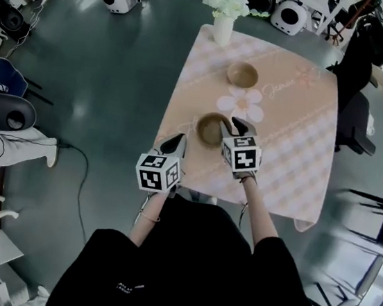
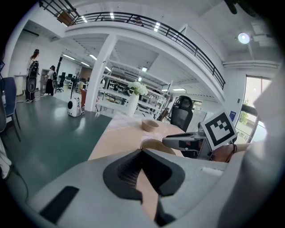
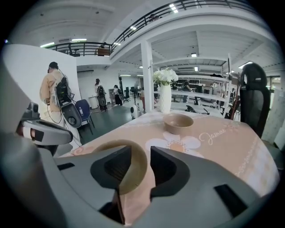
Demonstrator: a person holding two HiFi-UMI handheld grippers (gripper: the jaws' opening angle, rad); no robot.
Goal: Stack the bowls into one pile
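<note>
Two tan bowls stand on the pink-checked table [image 1: 297, 149]. The far bowl [image 1: 242, 74] [image 3: 178, 123] [image 2: 150, 125] sits alone towards the vase. The near bowl [image 1: 209, 129] [image 3: 133, 171] [image 2: 153, 144] rests on the cloth by the front left edge. My right gripper [image 1: 240, 127] [image 3: 141, 151] is open and straddles that bowl's right rim, one jaw inside and one outside, with the pads not pressing on it. My left gripper [image 1: 177, 142] [image 2: 142, 151] hangs just left of the near bowl, with its tips together and nothing between them.
A white vase of flowers [image 1: 224, 20] stands at the table's far edge. A black office chair [image 1: 354, 114] is at the right side. A flower print [image 1: 242, 104] lies on the cloth between the bowls. Equipment and people stand on the floor at the left.
</note>
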